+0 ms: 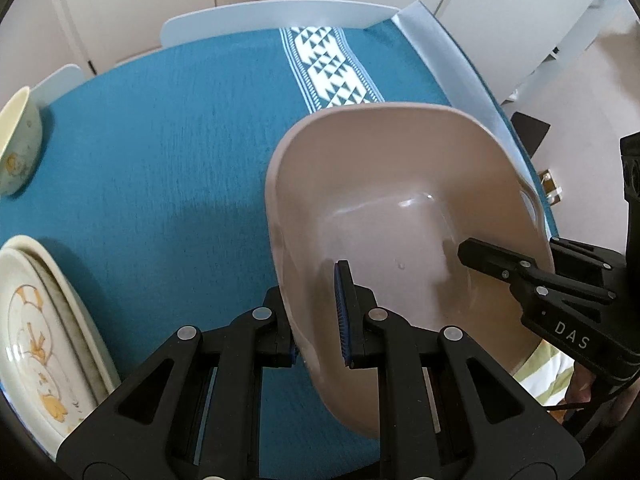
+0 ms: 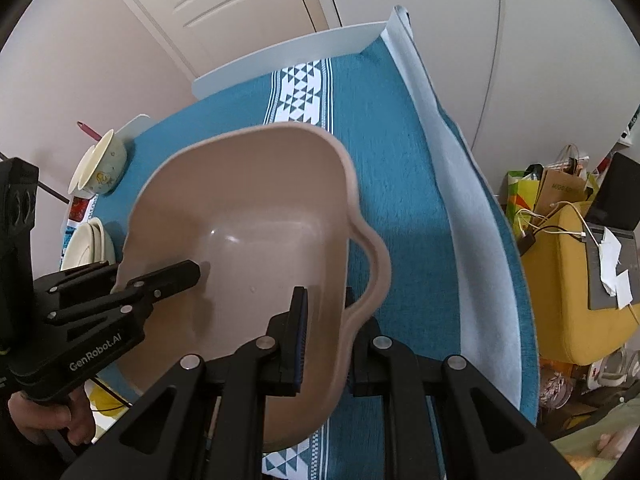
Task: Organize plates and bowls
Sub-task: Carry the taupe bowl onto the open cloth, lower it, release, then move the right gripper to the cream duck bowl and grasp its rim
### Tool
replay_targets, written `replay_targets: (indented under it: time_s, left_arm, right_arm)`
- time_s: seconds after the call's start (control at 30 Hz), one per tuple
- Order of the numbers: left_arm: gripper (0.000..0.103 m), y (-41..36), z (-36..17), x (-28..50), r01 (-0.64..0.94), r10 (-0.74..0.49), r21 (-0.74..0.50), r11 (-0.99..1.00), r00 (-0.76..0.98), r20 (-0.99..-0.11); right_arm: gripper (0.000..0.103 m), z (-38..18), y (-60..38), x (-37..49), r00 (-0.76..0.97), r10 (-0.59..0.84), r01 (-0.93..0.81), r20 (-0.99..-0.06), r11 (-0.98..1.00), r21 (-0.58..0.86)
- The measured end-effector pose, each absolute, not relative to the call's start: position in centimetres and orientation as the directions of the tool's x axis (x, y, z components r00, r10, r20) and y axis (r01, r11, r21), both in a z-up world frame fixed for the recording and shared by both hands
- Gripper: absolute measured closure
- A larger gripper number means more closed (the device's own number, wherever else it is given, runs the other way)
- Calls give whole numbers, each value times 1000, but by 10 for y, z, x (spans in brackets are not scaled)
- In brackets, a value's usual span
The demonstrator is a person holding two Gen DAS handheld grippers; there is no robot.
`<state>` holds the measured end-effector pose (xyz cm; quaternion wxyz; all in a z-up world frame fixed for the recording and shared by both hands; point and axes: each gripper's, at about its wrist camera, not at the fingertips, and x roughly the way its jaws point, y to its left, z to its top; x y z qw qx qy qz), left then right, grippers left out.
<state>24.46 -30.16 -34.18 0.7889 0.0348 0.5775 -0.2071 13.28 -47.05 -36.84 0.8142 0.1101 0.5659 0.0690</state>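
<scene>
Basin (image 1: 400, 208) walls gripped by both grippers' fingers; labels "DAS", "GenRobot.AI".

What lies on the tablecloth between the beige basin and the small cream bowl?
Nothing: in the left wrist view, only bare blue tablecloth stretches between the beige basin and the small cream bowl. The stacked plates sit nearer the camera, outside that stretch.

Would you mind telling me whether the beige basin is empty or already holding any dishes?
Empty: the beige basin shows only bare floor inside, apart from gripper fingers over opposite walls. The plates and bowl sit on the tablecloth.
</scene>
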Motion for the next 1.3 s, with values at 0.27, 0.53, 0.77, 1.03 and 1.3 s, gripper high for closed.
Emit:
replay_targets:
  time_s: [0.27,0.53,0.77,1.03,1.3]
  left_arm:
    - [45,-306,-345,245,382,-235,-130,915,244,-941]
    - [34,-302,-331,241,396,-235,-107,912,291,-927]
    - [34,-285,-300,233,369,-226,-89,925,346,-910]
    - [31,-230,-195,219,245,-160,-16,969,581,-798]
    - [0,-158,-139,209,80,-37,26,996,696,-717]
  right_arm:
    - [89,-374,-475,135,344,267,40,-900,954,298]
    - [60,-366,-481,133,377,261,65,-889,949,307]
    - [60,-328,-485,126,443,205,63,-873,964,258]
    - [50,-240,-446,132,545,313,-144,-778,949,281]
    - [5,-187,-367,157,600,472,-397,-646,877,273]
